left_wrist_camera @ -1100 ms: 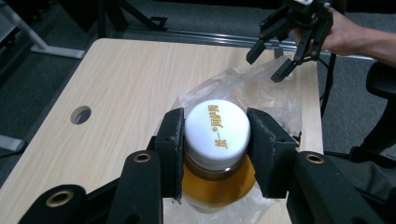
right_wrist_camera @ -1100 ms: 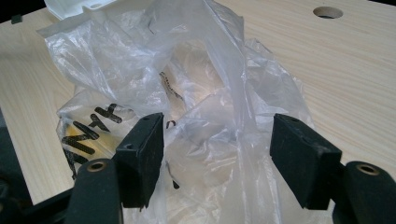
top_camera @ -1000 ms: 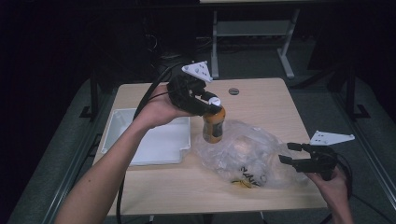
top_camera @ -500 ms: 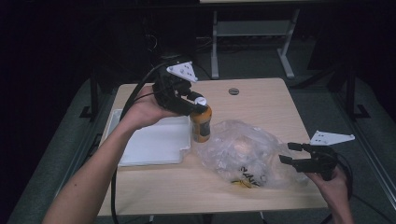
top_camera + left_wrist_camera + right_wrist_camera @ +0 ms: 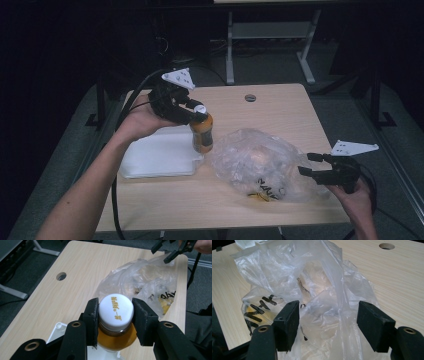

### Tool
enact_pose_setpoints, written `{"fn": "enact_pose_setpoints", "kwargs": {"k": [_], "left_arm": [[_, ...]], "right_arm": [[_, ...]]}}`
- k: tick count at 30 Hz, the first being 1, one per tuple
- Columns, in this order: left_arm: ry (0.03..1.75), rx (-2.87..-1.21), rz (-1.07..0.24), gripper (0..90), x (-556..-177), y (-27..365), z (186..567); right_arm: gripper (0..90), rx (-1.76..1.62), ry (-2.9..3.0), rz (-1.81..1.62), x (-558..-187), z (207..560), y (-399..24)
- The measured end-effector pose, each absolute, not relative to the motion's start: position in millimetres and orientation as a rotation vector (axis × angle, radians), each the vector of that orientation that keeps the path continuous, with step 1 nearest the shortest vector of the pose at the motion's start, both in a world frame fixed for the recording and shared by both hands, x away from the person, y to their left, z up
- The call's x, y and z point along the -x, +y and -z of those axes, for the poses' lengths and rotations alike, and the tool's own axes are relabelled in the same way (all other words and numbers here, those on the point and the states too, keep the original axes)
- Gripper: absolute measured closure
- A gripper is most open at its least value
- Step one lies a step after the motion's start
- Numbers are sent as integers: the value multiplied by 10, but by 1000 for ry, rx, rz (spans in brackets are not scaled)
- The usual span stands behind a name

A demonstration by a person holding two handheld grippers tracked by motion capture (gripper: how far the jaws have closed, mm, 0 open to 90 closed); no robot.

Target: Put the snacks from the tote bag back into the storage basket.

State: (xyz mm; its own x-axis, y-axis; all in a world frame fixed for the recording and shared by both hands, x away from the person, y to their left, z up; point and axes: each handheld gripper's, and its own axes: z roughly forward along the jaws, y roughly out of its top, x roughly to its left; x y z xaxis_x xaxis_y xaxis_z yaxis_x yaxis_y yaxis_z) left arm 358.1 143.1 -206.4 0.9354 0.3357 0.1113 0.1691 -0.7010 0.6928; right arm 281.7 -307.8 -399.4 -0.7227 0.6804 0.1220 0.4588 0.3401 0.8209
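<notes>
The left gripper (image 5: 115, 315) is hiding the neck of the orange bottle with the white cap (image 5: 201, 134), and the lower edge of the left gripper view is cutting off its body. The crumpled clear plastic bag (image 5: 260, 162) is blurring its contents beyond telling. The flat white plastic tray (image 5: 157, 157) is lying partly hidden behind the bottle.

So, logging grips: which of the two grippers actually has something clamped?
The left gripper: its pads squeeze the orange bottle at its white cap. The right gripper stands open by the plastic bag.
</notes>
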Motion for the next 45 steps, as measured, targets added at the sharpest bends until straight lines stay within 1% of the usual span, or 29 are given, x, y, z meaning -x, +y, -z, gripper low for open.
{"fn": "enact_pose_setpoints", "kwargs": {"k": [19, 30, 45], "left_arm": [[450, -2352, -302, 589, -3634, 1765, 2243], [484, -2339, -282, 588, -3689, 1834, 2375], [511, -2362, -276, 588, -3788, 1873, 2573]], "right_arm": [[337, -1027, 2368, -1321, -2833, 4005, -3053], [336, -1033, 2369, -1318, -2825, 4020, -3058], [336, -1034, 2370, -1319, -2817, 4020, -3061]]}}
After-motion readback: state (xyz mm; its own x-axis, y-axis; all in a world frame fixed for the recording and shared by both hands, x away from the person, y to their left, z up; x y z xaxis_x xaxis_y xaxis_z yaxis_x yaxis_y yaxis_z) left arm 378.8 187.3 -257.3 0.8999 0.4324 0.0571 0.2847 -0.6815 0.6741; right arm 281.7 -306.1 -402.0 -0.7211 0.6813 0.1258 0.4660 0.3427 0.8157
